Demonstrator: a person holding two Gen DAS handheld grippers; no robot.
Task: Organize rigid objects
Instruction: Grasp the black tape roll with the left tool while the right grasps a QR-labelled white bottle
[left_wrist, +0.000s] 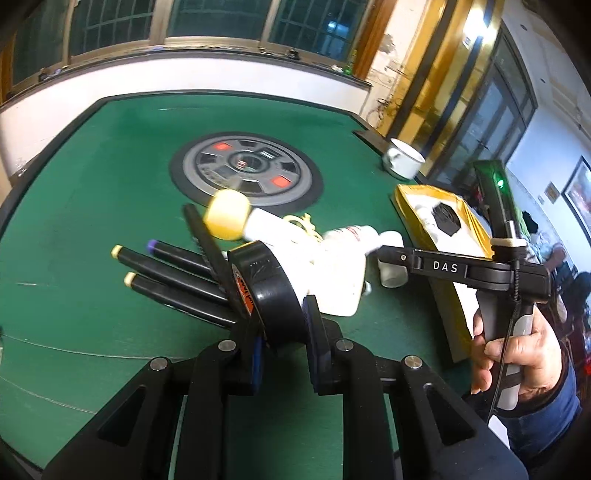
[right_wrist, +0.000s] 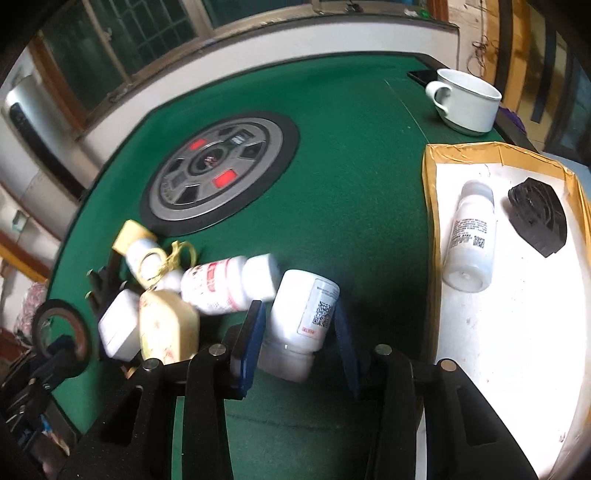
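My left gripper (left_wrist: 282, 325) is shut on a black tape roll (left_wrist: 266, 291), held just above the green table in front of several black markers (left_wrist: 166, 266). The same roll (right_wrist: 62, 332) shows at the lower left of the right wrist view. My right gripper (right_wrist: 299, 332) is shut on a white bottle with a QR label (right_wrist: 303, 317), both blue pads against its sides. A hand (left_wrist: 517, 354) holds that gripper beside the yellow-rimmed box (right_wrist: 430, 221). In the box lie a white bottle (right_wrist: 471, 243) and a black block (right_wrist: 537, 221).
A pile lies left of the held bottle: a red-labelled bottle (right_wrist: 225, 284), a yellow-capped bottle (right_wrist: 136, 240), a cream flask (right_wrist: 166, 328) and a white block (right_wrist: 118, 325). A white mug (right_wrist: 467, 103) stands at the far right. A round grey panel (right_wrist: 218, 170) sits mid-table.
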